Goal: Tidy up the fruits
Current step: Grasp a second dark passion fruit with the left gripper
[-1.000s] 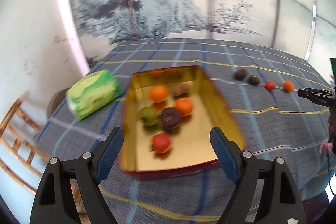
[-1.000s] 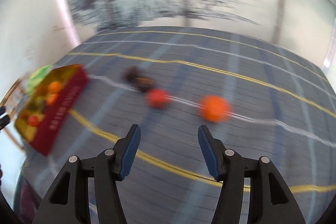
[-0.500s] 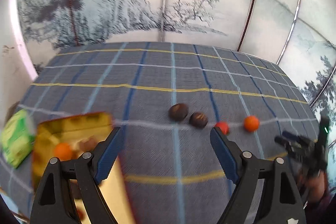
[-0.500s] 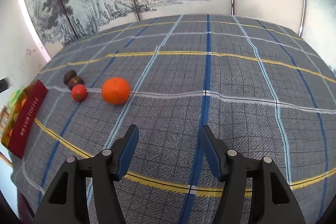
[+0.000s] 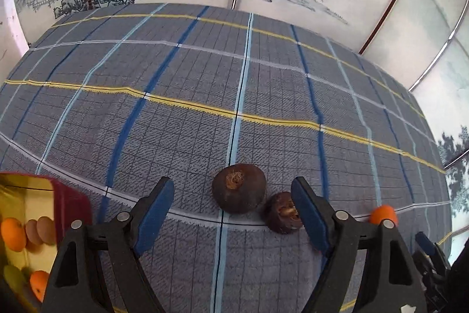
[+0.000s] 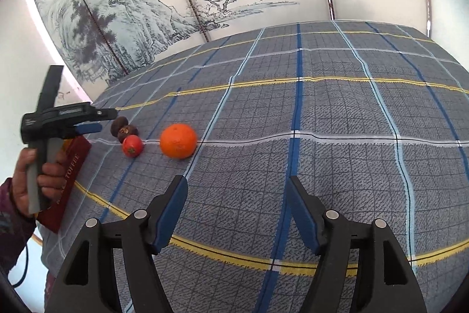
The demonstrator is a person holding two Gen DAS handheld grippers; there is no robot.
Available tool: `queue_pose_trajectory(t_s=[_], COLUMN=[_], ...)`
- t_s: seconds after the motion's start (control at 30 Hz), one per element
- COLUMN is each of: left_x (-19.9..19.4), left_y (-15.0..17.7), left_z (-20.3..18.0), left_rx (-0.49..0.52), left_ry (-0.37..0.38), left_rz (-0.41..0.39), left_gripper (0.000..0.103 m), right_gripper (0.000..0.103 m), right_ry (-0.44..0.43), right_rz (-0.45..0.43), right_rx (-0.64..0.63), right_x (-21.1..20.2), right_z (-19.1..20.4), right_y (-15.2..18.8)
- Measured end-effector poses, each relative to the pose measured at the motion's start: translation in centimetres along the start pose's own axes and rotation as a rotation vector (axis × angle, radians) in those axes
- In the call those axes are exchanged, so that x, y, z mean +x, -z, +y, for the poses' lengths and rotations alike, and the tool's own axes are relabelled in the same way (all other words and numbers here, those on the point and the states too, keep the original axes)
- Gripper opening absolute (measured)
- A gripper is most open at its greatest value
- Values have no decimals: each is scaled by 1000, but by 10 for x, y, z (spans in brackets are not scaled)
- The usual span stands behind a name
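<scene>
My left gripper hovers low over the plaid cloth, jaws closing. A large dark brown fruit lies between its fingers, untouched by the pads. A smaller dark fruit sits just beside the right finger, and an orange lies further right. My right gripper has its jaws opening over bare cloth with nothing between them. Ahead of it to the left lie the orange, a small red fruit and the two dark fruits. The left gripper reaches over those.
A red tin with a gold inside holds several fruits at the left edge of the table. Its red side shows behind a hand. A painted folding screen stands behind the table.
The left gripper swung from above the tin rightwards to the dark fruits and dropped closer to the cloth. Its jaws narrowed a little. The right gripper's jaws widened and the left gripper entered its view.
</scene>
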State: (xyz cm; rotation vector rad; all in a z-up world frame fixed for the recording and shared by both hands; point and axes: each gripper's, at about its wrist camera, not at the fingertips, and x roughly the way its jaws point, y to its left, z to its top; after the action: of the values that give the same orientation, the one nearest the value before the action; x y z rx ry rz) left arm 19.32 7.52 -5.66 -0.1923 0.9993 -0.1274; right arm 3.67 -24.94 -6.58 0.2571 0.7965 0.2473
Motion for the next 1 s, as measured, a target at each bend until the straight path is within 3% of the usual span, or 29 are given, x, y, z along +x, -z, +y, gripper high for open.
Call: queue_pose_trajectory(t_s=[0.2, 0.23, 0.3, 0.47, 0.7, 1.0], left_x=[15, 15, 19, 11, -68, -131], left_y=[1, 2, 1, 7, 48, 99], left_z=[-7, -6, -7, -8, -23, -33], left_rx=[31, 29, 34, 42, 61, 92], left_ry=[-20, -15, 8, -19, 20, 77], left_rz=[8, 7, 17, 8, -130, -170], left_gripper=[66, 60, 36, 35, 35, 36], right_gripper=[72, 72, 73, 74, 76, 79], right_ry=[-20, -21, -19, -13, 3, 26], right_rz=[-3, -3, -2, 2, 12, 35], right_rx=[13, 14, 14, 17, 12, -2], right_x=[0, 0, 0, 1, 3, 9], right_z=[-2, -2, -2, -3, -1, 2], right_y=[0, 0, 1, 1, 0, 0])
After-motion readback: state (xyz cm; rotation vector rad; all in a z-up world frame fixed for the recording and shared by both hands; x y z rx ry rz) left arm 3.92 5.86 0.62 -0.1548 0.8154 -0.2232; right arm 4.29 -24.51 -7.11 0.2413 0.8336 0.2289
